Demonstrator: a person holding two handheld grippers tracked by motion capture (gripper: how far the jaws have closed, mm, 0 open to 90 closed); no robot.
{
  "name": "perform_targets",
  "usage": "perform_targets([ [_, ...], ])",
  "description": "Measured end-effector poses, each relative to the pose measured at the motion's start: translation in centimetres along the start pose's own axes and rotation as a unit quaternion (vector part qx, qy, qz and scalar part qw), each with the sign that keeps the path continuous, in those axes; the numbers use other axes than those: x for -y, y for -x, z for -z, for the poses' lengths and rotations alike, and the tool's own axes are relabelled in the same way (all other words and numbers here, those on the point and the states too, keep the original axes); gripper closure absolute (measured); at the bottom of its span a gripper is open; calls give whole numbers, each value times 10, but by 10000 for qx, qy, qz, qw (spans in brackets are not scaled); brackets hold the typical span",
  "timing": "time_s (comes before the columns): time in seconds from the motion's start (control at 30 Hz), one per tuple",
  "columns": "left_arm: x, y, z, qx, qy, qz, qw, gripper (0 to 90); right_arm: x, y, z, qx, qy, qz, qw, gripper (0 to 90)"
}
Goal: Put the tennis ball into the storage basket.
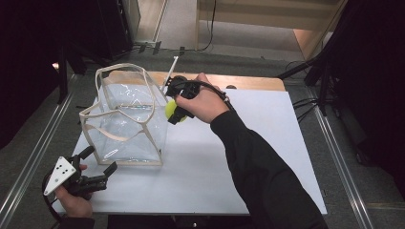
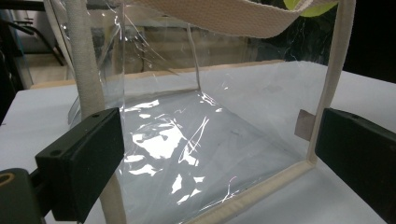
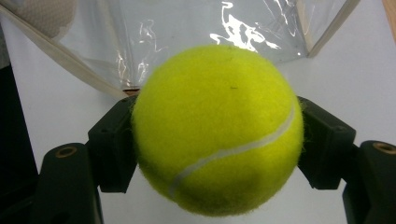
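Right tool (image 3: 217, 140) pinches tennis ball (image 3: 217, 128) — left tool (image 2: 224, 158) spread wide beside clear bag (image 1: 126, 119).

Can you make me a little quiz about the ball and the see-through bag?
1. True or false: the tennis ball already lies inside the clear bag.
2. Which gripper holds the ball? A) left gripper B) right gripper
3. Fill in: the left gripper's jaws are ____.

Key: 1. False, it is clamped between jaws beside the bag. 2. B. 3. Open, spread near the bag's lower edge and holding nothing.
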State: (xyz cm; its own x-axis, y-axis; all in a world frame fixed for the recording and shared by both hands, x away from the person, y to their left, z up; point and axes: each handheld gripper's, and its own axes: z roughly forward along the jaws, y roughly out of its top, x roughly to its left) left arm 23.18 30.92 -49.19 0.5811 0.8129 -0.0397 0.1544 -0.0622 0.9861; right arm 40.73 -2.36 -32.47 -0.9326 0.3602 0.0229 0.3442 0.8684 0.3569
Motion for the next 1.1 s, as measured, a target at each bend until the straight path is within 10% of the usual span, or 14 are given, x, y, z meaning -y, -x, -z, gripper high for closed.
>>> perform_targets([
  [1.1, 0, 0, 0, 19, 7, 14, 10000, 13, -25, -3, 37, 95, 122, 170, 9997, 239],
])
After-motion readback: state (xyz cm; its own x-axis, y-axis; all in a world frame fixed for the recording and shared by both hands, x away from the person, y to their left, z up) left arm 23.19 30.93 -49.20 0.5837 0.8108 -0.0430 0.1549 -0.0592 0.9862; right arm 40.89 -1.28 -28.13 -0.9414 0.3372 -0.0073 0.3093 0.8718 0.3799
